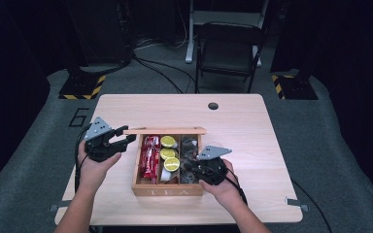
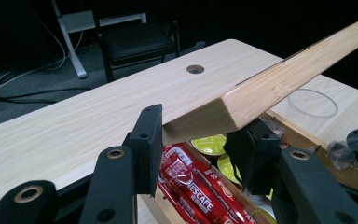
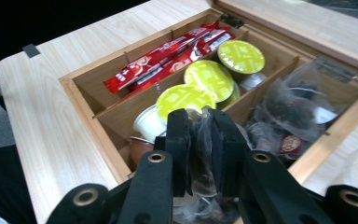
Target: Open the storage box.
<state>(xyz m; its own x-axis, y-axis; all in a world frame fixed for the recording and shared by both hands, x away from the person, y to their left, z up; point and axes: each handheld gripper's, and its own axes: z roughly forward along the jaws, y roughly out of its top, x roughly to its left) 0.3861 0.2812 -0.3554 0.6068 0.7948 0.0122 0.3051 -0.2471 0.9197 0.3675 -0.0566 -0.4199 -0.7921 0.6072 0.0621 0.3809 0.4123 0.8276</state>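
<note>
Holding the hinged lid (image 2: 279, 86) of a wooden tea box (image 1: 167, 191) up by its corner, the left claw (image 1: 122, 137) is clamped tight on the pale wood, one black pad on each face of the lid's edge, while the right claw (image 3: 200, 140) pinches a clear sachet of dark tea (image 3: 200, 154) above the box's right-hand compartment (image 3: 303, 116). The box sits near the front edge of the table (image 1: 252, 121), its left channel filled with red coffee sticks (image 3: 168, 58) and its middle one with green-lidded capsules (image 3: 209, 77); more clear sachets lie in the right compartment just beyond the pinched one.

By the look of it, the step in hand is drawing one sachet out of the box (the word TEA is carved on the front wall) with the lid propped open to give room. The next move would seem to call for lifting the sachet straight clear of the dividers without dragging its neighbours along, then carrying it out past the box wall. A clear round shape (image 2: 313, 102) on the table beyond the box may be a glass, though that cannot be told for certain. The left claw should keep its grip until the right is clear.
</note>
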